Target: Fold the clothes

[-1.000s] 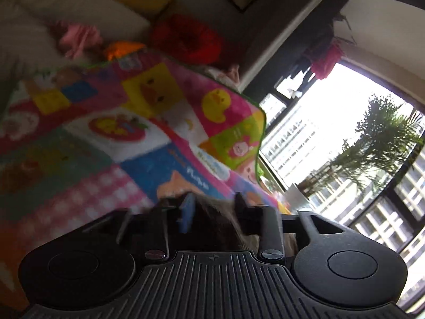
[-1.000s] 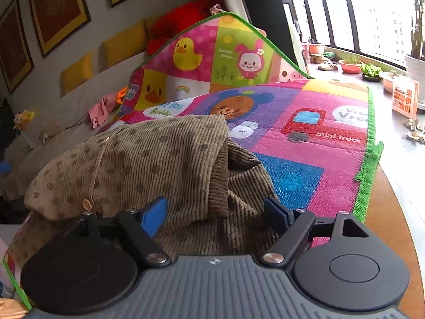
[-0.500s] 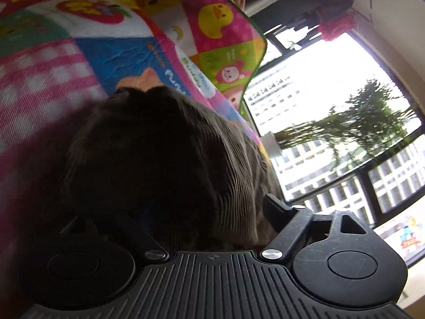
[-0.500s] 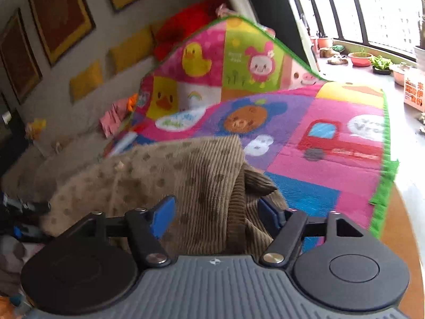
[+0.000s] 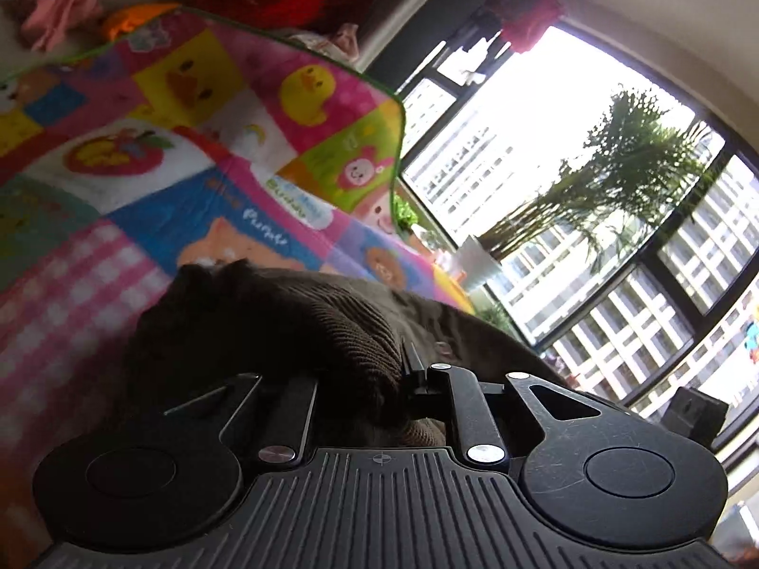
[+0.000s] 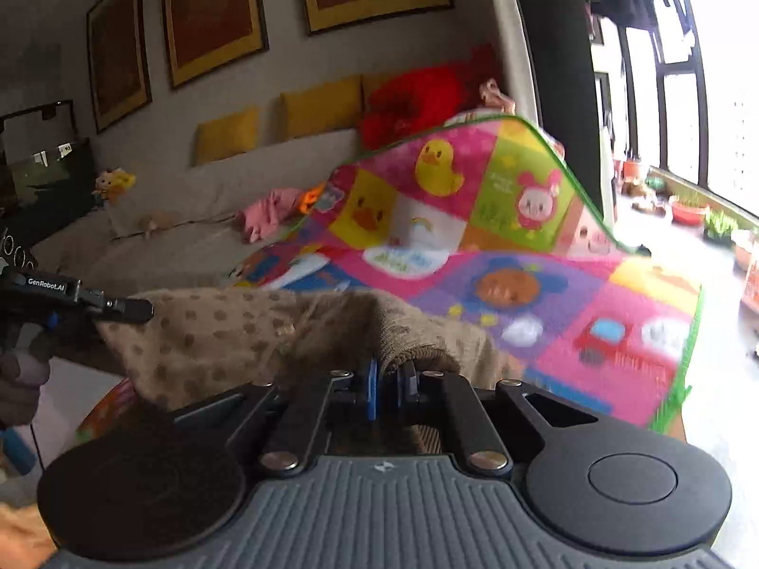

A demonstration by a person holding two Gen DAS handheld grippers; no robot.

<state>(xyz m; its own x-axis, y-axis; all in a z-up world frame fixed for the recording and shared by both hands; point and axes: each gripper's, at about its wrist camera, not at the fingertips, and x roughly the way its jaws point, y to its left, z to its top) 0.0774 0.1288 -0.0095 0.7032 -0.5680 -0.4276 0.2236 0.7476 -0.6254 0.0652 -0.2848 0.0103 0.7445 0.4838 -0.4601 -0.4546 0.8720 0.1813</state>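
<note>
Rear wall (image 6: 294, 66): grey, carrying three framed pictures (image 6: 213, 9) with gold borders. Below it, a pale sofa (image 6: 156, 246) with yellow cushions (image 6: 318, 104) along the backrest, a red plush item (image 6: 417, 99) at its window end and pink cloth (image 6: 270, 213) on the seat. A multicoloured play mat (image 6: 522, 246) with duck and animal panels and a green edge lies in front, its far edge raised. Window (image 5: 593, 180): large, dark-framed, strongly backlit; high-rise facades are visible outside. A potted plant (image 5: 631, 175) stands at the glass. Small pots (image 6: 688, 204) line the sill.
</note>
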